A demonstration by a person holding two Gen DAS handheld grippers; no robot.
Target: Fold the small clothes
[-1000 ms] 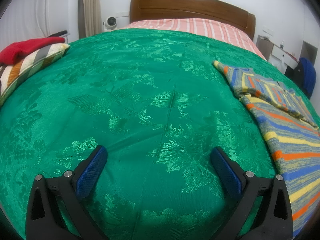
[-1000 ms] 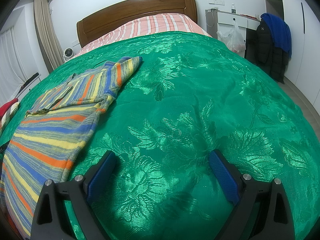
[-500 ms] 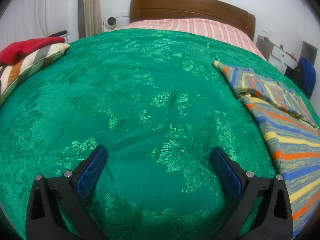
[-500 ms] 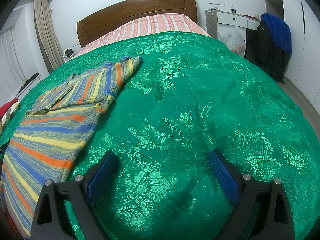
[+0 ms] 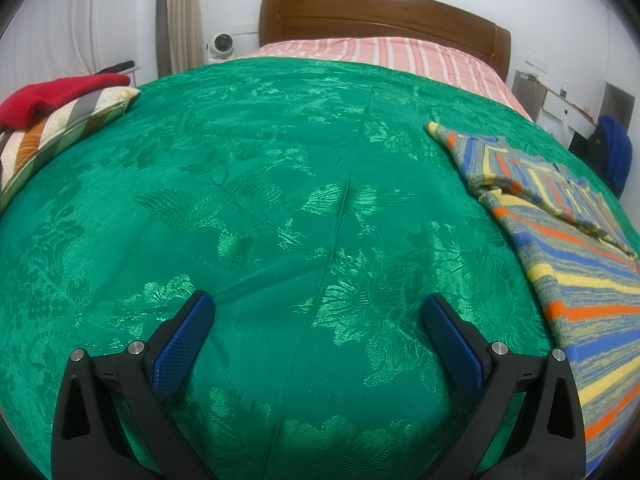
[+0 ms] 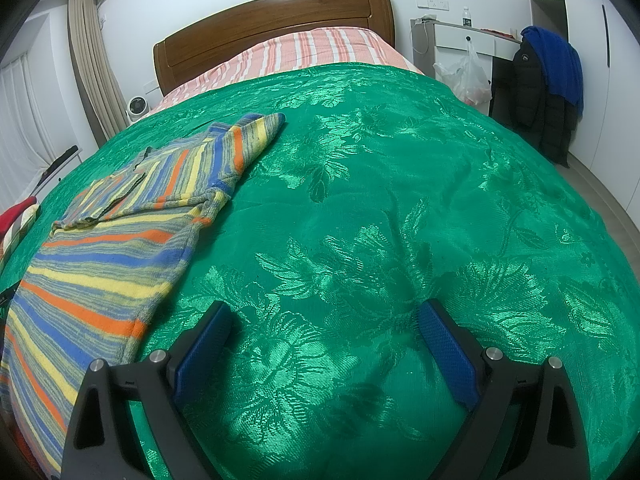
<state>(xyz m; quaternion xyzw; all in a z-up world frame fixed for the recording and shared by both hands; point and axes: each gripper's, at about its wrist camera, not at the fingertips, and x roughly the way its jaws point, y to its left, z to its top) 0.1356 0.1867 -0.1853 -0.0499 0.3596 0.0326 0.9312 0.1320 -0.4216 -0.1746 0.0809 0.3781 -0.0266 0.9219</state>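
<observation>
A striped knit sweater (image 5: 580, 276) in blue, yellow, orange and grey lies flat on the green bedspread (image 5: 280, 200), with its sleeves folded over the chest. It is at the right in the left wrist view and at the left in the right wrist view (image 6: 104, 256). My left gripper (image 5: 318, 312) is open and empty, low over the bedspread (image 6: 400, 220), left of the sweater. My right gripper (image 6: 324, 320) is open and empty, low over the bedspread, right of the sweater's hem.
A striped pillow (image 5: 52, 136) with a red garment (image 5: 56, 96) on top lies at the bed's left edge. The wooden headboard (image 5: 380, 12) and pink striped sheet (image 5: 380, 56) are at the far end. A desk, plastic bag (image 6: 466, 76) and dark jackets (image 6: 548, 80) stand to the right.
</observation>
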